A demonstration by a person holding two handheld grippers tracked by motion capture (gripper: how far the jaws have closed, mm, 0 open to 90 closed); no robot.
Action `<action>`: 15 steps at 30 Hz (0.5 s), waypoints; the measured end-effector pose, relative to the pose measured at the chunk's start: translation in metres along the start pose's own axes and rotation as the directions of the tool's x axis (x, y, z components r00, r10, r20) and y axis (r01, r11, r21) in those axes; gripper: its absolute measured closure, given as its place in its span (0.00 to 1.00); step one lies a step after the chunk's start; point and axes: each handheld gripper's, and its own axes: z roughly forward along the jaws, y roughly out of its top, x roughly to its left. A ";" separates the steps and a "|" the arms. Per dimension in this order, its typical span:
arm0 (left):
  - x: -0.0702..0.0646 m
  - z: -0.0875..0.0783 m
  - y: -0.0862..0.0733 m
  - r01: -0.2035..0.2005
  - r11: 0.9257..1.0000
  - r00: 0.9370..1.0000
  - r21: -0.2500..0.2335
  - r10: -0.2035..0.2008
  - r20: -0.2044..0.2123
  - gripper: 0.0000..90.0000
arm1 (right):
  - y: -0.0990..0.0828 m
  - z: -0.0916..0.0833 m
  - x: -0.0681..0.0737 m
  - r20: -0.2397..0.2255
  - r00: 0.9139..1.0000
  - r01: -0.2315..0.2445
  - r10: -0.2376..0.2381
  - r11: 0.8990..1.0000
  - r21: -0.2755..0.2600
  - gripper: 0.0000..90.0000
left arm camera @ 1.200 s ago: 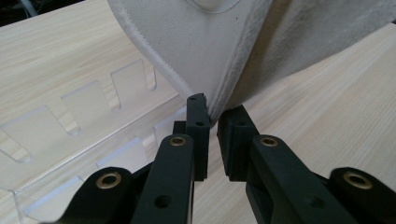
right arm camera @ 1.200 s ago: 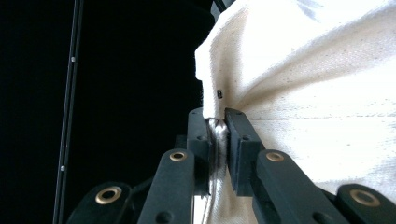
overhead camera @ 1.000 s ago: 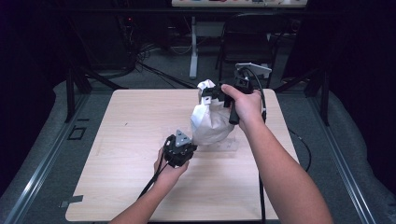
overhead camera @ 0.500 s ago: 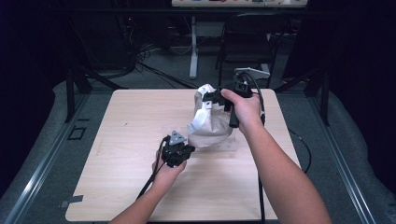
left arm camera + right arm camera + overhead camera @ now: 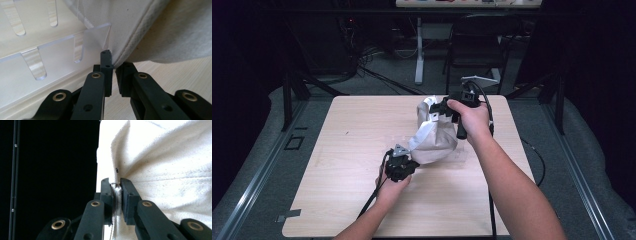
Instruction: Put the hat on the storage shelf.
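We are looking down on a pale wooden table [image 5: 342, 200] where a person works a white cloth bag [image 5: 434, 142] with a hand-held gripper in each hand. The bag sits right of the table's centre, bunched and lifted at its far end.

The right gripper [image 5: 438, 111] is at the far top of the bag. In the right gripper view its jaws are nearly closed, with a thin fold of the cloth pinched between them [image 5: 116, 191]. It appears to be holding the bag up by that fold.

The left gripper [image 5: 411, 161] is at the bag's near left edge. In the left gripper view its jaws stand close together with a narrow gap, and the stitched hem [image 5: 130, 47] of the bag meets their tips. We cannot tell whether the hem is actually gripped.

We judge the step in hand to be getting a second hold on the bag, perhaps to spread or lift it. The next move seems to call for closing the left jaws firmly on the hem without losing the right hold.

The left gripper view also shows a clear plastic rack with slots [image 5: 50, 62] lying just beside the bag, which is hard to make out from above.
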 end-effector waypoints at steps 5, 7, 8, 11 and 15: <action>0.000 0.000 0.000 -0.002 1.000 1.000 -0.005 0.002 -0.005 0.94 | 0.000 0.002 -0.006 -0.002 1.000 -0.011 0.011 1.000 -0.007 0.91; 0.001 0.000 0.000 0.000 1.000 1.000 -0.007 0.000 -0.004 0.94 | 0.000 0.002 -0.007 0.000 1.000 -0.011 0.011 1.000 -0.010 0.91; 0.001 0.000 0.000 -0.001 1.000 1.000 -0.008 0.001 -0.002 0.94 | 0.000 0.002 -0.008 -0.002 1.000 -0.014 0.014 1.000 -0.009 0.91; 0.000 0.000 -0.001 -0.004 1.000 1.000 -0.013 0.004 -0.006 0.93 | -0.001 0.002 -0.009 -0.001 1.000 -0.013 0.013 1.000 -0.014 0.91; -0.001 -0.001 0.000 -0.012 1.000 1.000 0.006 0.012 -0.006 0.93 | -0.001 0.001 -0.009 0.000 1.000 -0.014 0.014 1.000 -0.016 0.91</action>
